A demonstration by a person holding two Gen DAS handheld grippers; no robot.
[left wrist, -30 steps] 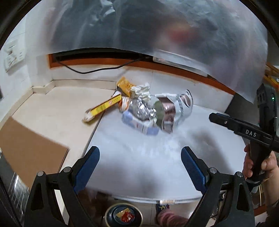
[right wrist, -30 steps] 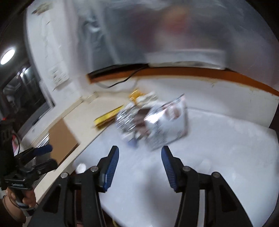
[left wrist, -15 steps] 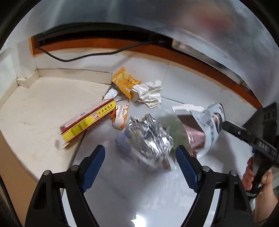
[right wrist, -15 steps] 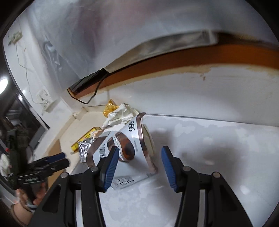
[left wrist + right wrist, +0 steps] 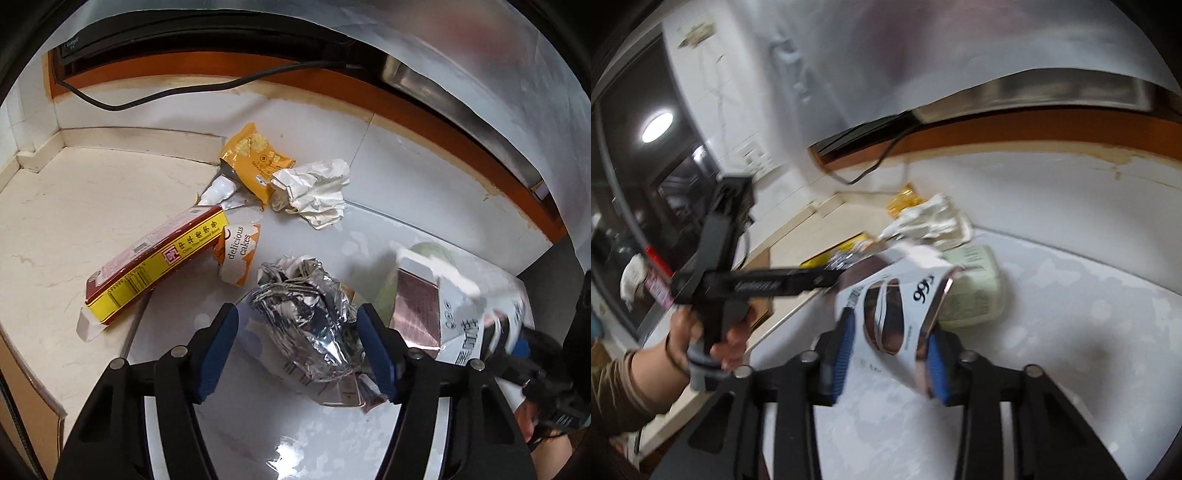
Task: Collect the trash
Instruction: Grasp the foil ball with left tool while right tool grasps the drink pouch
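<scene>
My left gripper (image 5: 297,314) points down over a crumpled silver foil wrapper (image 5: 306,317) on the white table (image 5: 295,443). Its jaws are closing with the foil between the blue pads, and a small gap still shows at the left pad. My right gripper (image 5: 892,328) is closing on a white and brown carton (image 5: 897,310) marked 999, with both pads against its sides. In the left wrist view the same carton (image 5: 424,306) lies right of the foil, with the right gripper blurred at its far end.
Behind the foil lie a red and yellow box (image 5: 155,266), an orange cake wrapper (image 5: 240,254), an orange snack packet (image 5: 255,158) and crumpled white paper (image 5: 314,192). A pale green pack (image 5: 971,295) sits behind the carton. A black cable (image 5: 184,92) runs along the wall.
Both grippers have come forward and down onto the trash pile. The left jaws narrowed around the foil. The right jaws closed from a wide gap onto the carton.
</scene>
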